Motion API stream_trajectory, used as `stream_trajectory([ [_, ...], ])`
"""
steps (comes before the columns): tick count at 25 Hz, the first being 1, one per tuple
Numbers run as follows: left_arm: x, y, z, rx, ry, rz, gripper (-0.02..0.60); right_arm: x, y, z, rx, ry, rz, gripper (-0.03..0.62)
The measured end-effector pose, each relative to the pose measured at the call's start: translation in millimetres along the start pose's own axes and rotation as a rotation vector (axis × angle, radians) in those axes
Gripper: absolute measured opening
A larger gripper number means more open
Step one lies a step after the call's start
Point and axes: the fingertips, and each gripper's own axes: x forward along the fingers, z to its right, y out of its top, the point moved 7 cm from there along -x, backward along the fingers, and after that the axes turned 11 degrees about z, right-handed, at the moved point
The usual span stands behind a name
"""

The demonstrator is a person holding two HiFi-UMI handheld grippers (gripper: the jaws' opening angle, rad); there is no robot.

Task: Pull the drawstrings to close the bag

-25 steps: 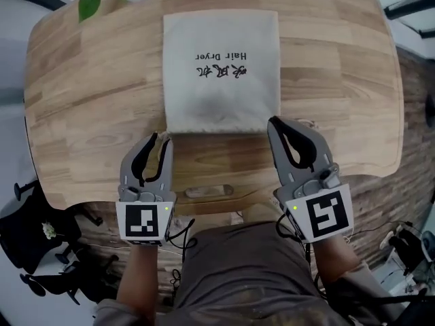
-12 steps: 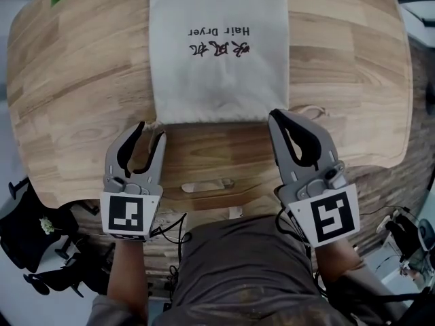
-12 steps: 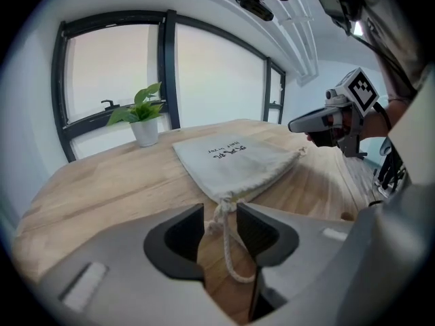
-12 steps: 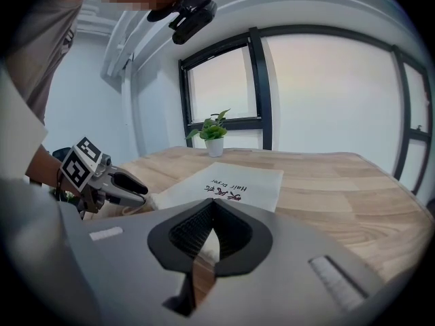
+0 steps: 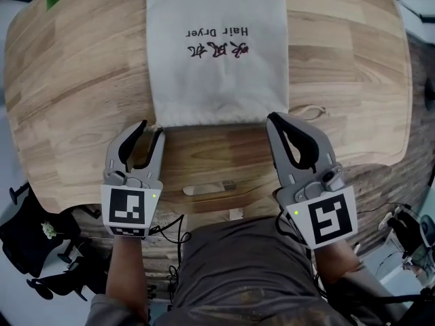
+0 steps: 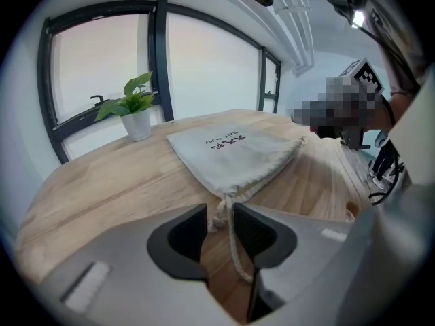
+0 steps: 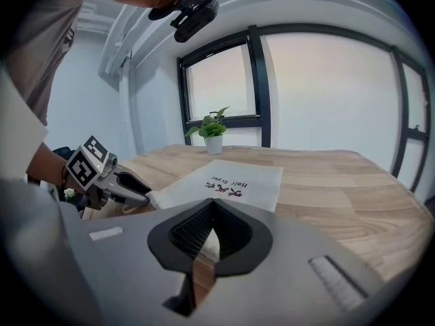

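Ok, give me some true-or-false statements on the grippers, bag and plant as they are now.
1. The left gripper has its jaws apart, with a cord between them. True.
2. The right gripper is wide open. False: its jaws are together.
3. The bag lies flat on the table. True.
4. The plant stands on the bag. False: it stands on the table beyond the bag.
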Motion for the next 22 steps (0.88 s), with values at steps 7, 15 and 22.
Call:
stream_trajectory([
  [7,1.0,0.6,2.0,0.054,-0.019,-0.002,0.081,1.1,-5.2,-0.6,-0.005,0.003,-0.017,0.031],
  [15,3.0,-3.0,1.3,0.063,-0.057,-0.021,0.06,-4.5,-14.5,2.8,-0.022,0.0,-0.043,0.034],
  [22,2.7,-6.0,-2.5,0.057,-0.078,-0.045,0.06,-19.9,-24.4,25.2,-0.069,0.029,-0.122,0.125],
])
